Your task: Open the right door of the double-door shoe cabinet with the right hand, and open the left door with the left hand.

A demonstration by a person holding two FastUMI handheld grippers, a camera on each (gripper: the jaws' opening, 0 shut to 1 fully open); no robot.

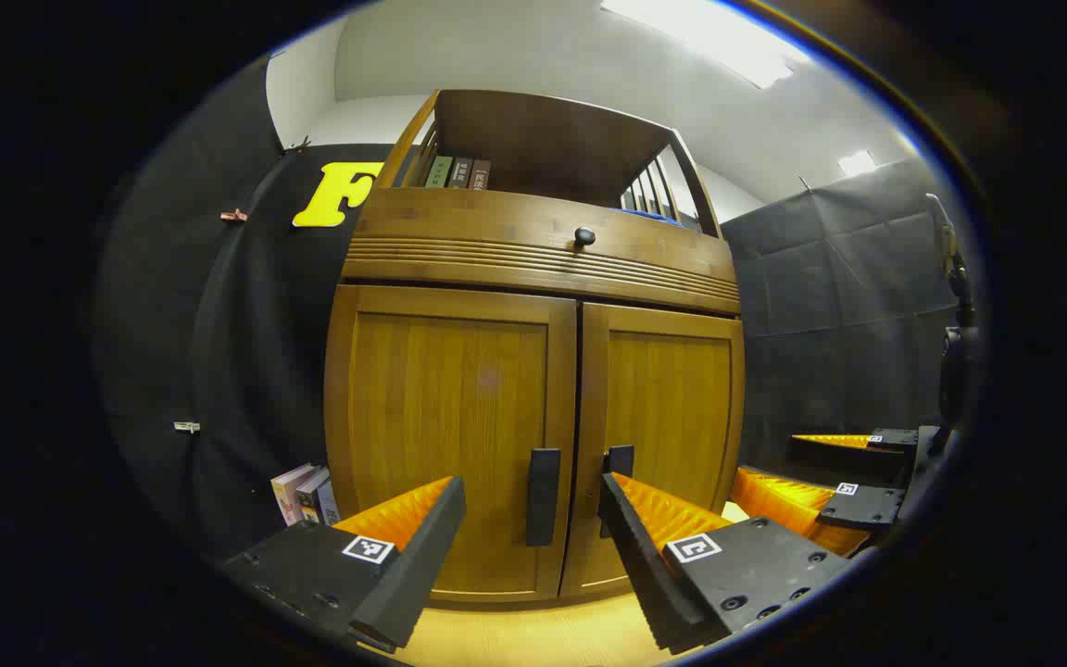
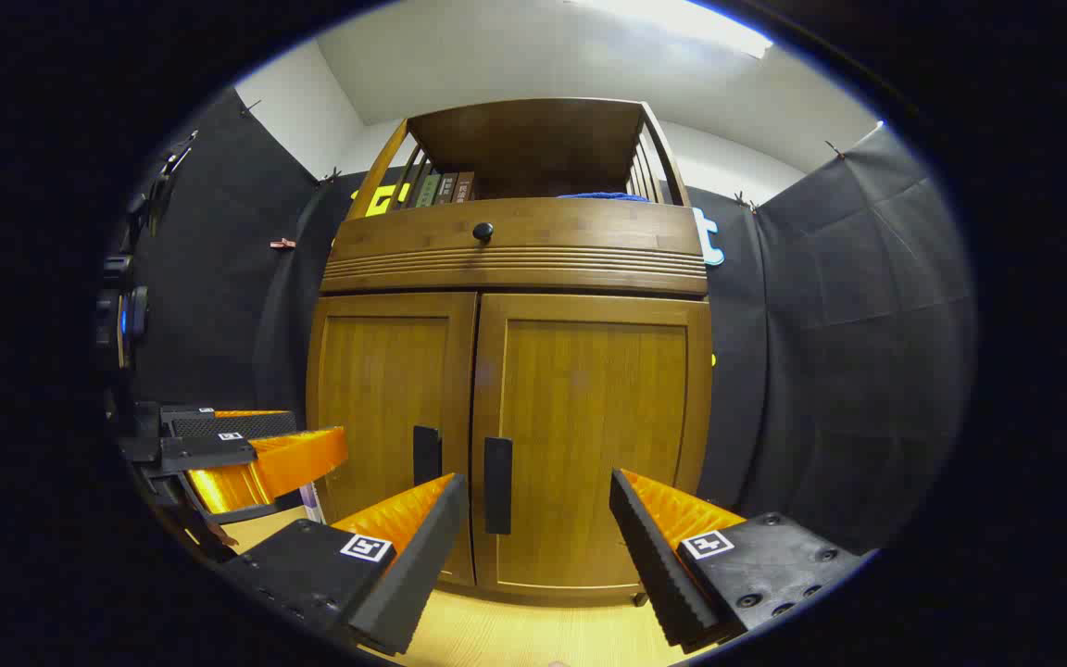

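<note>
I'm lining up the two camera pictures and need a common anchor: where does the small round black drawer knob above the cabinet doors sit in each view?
Left gripper view: the drawer knob sits right of centre in the upper half, above the seam between the two closed doors.
Right gripper view: the drawer knob sits left of centre in the upper half, above that seam.
Shared landmark: the right door's black handle.

The spines of the books (image 1: 458, 173) on the top shelf carry lettering too small to read.

Bright ceiling glare, warped edges
</note>
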